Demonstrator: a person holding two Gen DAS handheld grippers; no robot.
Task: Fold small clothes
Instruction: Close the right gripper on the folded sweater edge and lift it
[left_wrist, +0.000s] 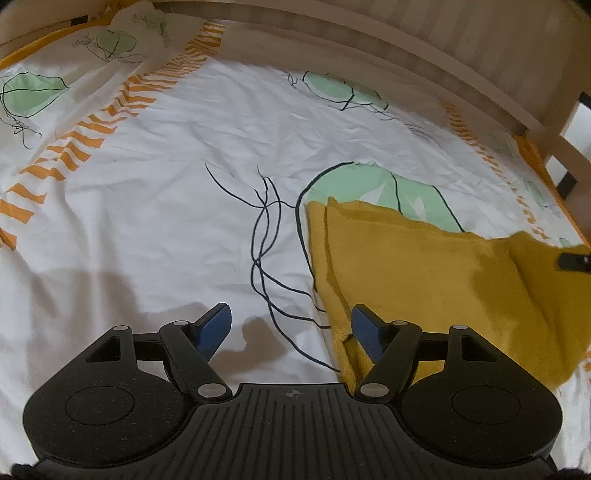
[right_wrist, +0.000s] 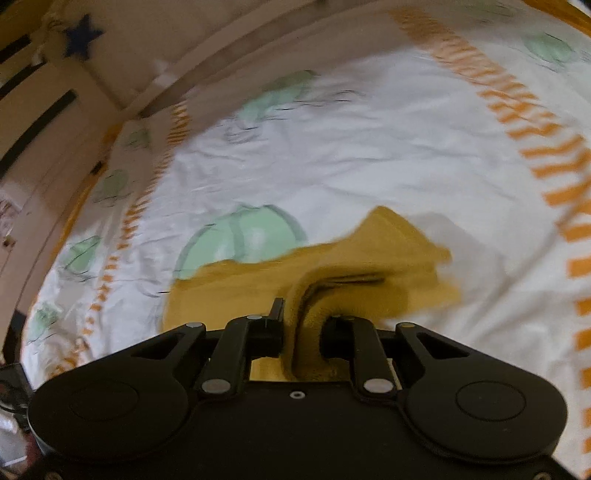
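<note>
Right wrist alone shows tongs (right_wrist: 303, 328) pinching garment (right_wrist: 240, 288).

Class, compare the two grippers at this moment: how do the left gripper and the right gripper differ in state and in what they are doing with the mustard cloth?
The left gripper is wide open and holds nothing; the right gripper is shut on a bunched fold of the mustard cloth. The left fingers' blue pads show; the right's are hidden by fabric. The left view is sharp, the right blurred. Both are black and hover over the patterned bedsheet.
</note>
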